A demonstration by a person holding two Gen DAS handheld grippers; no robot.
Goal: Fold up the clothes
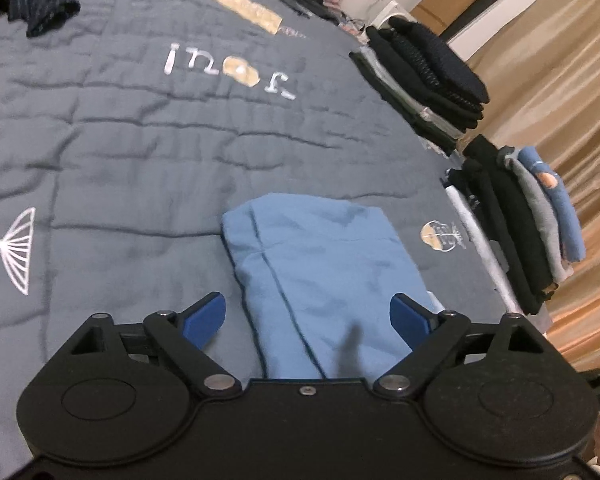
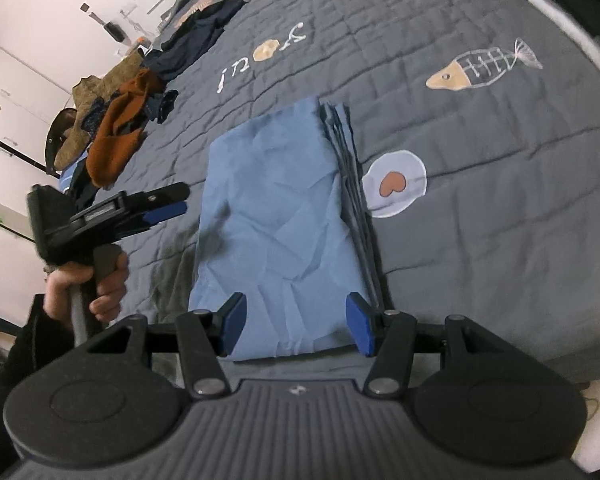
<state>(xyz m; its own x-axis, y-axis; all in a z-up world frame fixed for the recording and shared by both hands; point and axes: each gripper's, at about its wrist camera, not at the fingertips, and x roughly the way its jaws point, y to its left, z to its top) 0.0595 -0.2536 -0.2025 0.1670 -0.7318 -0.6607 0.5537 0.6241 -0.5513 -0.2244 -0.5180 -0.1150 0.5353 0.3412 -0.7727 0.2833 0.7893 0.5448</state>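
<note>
A light blue garment [image 1: 324, 276] lies folded into a flat rectangle on the grey quilt [image 1: 120, 152]. It also shows in the right wrist view [image 2: 276, 216], with stacked fold edges along its right side. My left gripper [image 1: 306, 320] is open and empty, hovering over the garment's near end. It shows from the side in the right wrist view [image 2: 168, 208], just left of the garment. My right gripper [image 2: 294, 322] is open and empty, its blue fingers spread above the garment's near edge.
Two stacks of folded clothes stand at the bed's right edge: a dark one [image 1: 424, 76] and a mixed black, grey and blue one [image 1: 516, 216]. A heap of unfolded clothes [image 2: 120, 120] lies at the far left of the bed. Curtains [image 1: 560, 100] hang beyond.
</note>
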